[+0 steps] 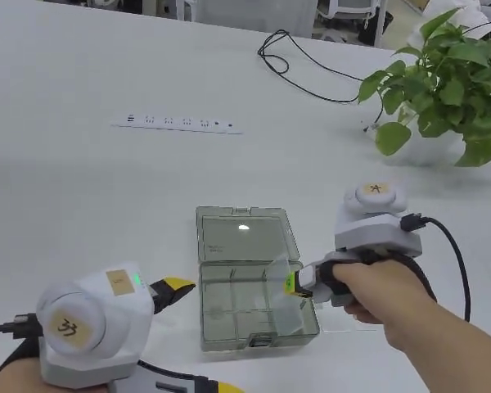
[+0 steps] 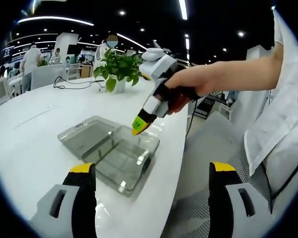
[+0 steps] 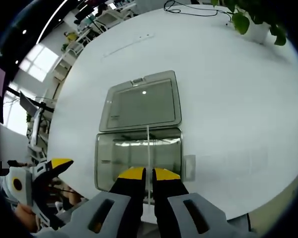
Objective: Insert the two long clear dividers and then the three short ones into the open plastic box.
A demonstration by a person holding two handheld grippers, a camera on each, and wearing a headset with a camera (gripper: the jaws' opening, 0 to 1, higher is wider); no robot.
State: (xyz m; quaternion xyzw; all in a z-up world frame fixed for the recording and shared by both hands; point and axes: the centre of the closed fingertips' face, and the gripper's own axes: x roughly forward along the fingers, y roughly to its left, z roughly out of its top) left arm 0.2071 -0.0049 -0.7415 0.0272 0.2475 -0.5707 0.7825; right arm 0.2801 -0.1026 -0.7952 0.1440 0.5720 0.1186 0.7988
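The right gripper [image 3: 148,173] is closed on a clear divider [image 3: 148,148], held upright over the base of the open plastic box [image 1: 204,274], lower centre in the head view. The left gripper [image 2: 151,167] is open and empty at lower left.

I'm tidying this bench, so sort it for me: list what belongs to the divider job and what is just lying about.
Job: open plastic box; clear divider, held in the right gripper; clear piece beside the box.
Lying about: power strip; black cable; potted plant.
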